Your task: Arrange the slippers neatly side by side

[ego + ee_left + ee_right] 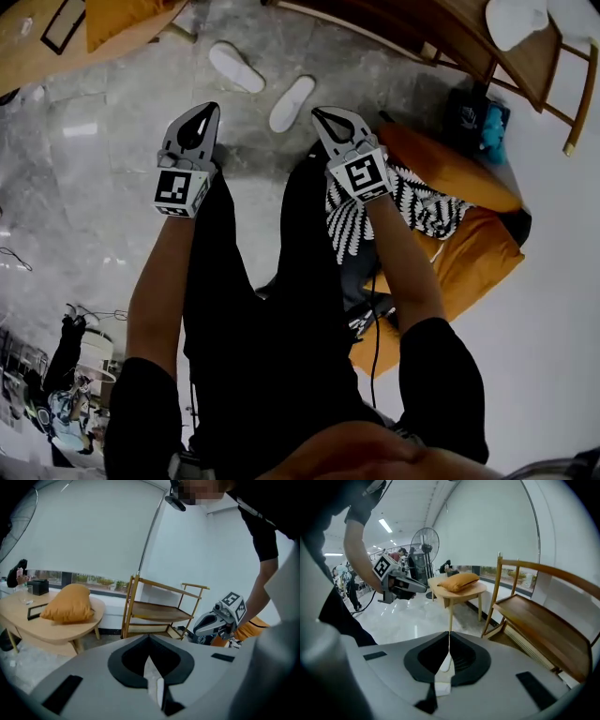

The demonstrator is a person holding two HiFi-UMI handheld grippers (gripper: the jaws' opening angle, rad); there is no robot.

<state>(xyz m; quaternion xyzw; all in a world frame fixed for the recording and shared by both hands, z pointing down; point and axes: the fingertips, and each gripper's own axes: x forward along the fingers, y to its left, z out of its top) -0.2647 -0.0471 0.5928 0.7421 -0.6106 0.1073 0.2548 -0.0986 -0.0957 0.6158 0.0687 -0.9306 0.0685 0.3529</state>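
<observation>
Two white slippers lie apart on the grey marble floor in the head view, one (236, 67) further back and to the left, the other (292, 103) nearer, the two angled differently. My left gripper (206, 111) is held up left of the near slipper, shut and empty. My right gripper (321, 114) is held just right of that slipper, also shut with nothing in it. Neither touches a slipper. The left gripper view shows closed jaws (149, 638) and the right gripper (216, 620) across from it. The right gripper view shows closed jaws (449, 635); no slipper appears in either gripper view.
A low wooden table (37, 52) with an orange cushion (122, 19) stands at the back left. A wooden rack (469, 42) is at the back right. An orange beanbag (459, 178) and a striped cloth (417, 202) lie on the right. A standing fan (425, 545) and people are beyond.
</observation>
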